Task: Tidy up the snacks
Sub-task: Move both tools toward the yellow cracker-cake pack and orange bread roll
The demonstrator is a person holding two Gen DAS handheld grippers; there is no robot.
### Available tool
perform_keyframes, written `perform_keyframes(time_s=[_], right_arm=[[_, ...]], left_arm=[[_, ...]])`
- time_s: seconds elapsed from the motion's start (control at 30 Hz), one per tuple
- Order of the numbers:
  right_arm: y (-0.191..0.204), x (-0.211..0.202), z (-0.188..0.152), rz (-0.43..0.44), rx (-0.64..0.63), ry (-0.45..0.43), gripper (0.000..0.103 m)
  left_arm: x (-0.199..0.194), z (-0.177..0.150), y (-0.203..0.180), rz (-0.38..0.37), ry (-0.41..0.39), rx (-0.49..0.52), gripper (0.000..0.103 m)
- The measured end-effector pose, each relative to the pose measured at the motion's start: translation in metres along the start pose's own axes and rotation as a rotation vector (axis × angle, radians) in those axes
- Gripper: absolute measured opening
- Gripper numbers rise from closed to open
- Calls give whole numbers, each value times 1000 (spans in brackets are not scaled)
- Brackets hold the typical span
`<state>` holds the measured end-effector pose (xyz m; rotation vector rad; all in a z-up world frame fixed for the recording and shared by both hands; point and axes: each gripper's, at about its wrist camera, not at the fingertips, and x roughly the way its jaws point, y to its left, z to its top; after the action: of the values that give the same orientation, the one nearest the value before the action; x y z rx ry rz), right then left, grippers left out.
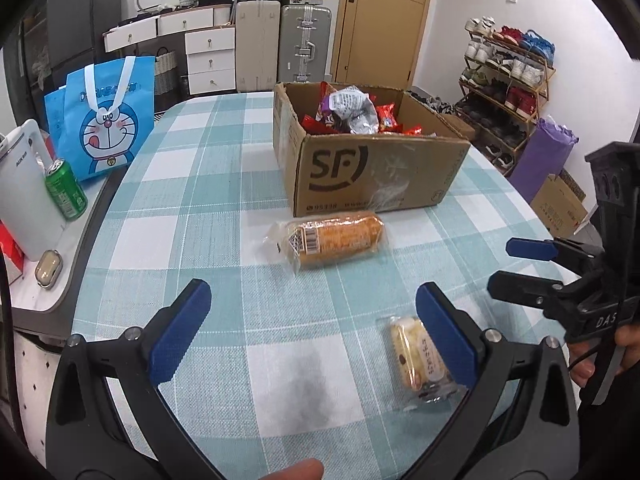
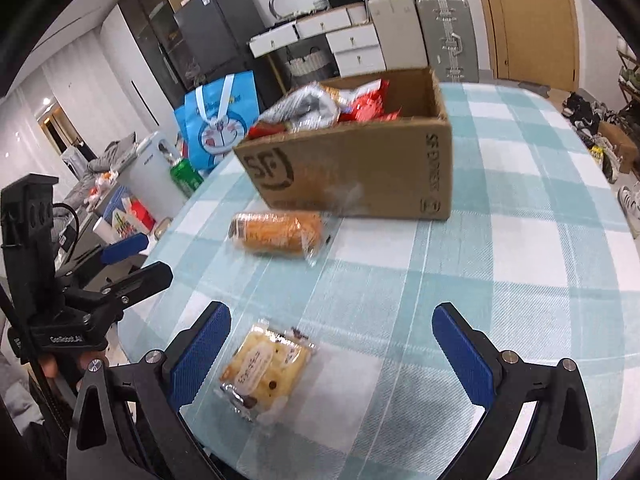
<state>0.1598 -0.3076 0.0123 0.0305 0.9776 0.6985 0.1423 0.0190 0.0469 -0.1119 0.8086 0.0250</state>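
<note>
Showing both released claws, only the left wrist view catches the shoe rack (image 1: 508, 76).

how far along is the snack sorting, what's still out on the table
Mostly done, it seems: the cardboard box already holds a heap of red and silver snack packets. Nothing is in hand; the left tool and right tool are both open and empty. Left to do: the orange wrapped roll lying in front of the box and the small yellow cake packet near the table edge.
</note>
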Motion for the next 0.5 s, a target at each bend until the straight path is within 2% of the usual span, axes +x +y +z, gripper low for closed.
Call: perform_keyframes(time_s=[0.27,0.5], right_arm=[[21,37,-16,-16,-70,127,102],[41,58,-28,-19,-126,170,102]], left_arm=[[-2,1,7,13,-1,-11,102],[4,1,17,18,14,-38,102]])
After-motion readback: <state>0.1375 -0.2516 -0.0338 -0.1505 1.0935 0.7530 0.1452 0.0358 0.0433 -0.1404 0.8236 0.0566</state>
